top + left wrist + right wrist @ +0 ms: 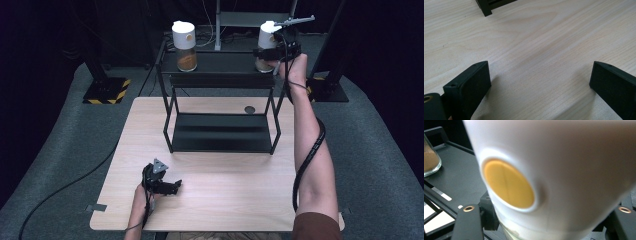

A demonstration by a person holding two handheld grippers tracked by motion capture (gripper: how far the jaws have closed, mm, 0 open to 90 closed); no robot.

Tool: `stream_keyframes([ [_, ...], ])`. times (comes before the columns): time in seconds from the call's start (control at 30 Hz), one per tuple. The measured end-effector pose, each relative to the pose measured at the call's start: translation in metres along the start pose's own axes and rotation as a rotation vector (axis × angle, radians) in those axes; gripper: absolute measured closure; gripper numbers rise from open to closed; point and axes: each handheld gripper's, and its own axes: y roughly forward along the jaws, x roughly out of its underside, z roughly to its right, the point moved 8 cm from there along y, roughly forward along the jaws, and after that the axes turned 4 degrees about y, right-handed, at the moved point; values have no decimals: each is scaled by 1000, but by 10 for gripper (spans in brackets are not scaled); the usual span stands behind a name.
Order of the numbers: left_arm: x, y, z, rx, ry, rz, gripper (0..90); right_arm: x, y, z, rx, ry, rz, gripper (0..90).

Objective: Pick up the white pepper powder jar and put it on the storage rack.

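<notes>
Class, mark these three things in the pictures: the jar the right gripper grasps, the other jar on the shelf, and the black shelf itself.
Grasped jar (pixel 564 170), right gripper view, on its white cap.
Other jar (pixel 184 35), high view, on its white cap.
Black shelf (pixel 220 132), high view, on its bare lower tier.

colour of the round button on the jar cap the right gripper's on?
Yellow-orange button on the white cap; clearest in the right gripper view.

Grey carpet floor (pixel 380 150), dark walls (pixel 45 30)
</notes>
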Motion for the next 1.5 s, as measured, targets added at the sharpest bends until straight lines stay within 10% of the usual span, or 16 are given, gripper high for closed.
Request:
stream_keyframes([
  [0.27,0,0,0,0,-1,0,28,-5,-10,3,-6,-41,-77,66],
  [0.73,0,0,0,0,-1,1,28,39,-69,-3,-18,-182,-102,11],
  [1.07,0,0,0,-1,1,0,27,110,-97,-1,3,-212,-119,7],
  [1.5,0,0,0,0,0,1,27,237,-102,13,-2,-89,-146,10],
])
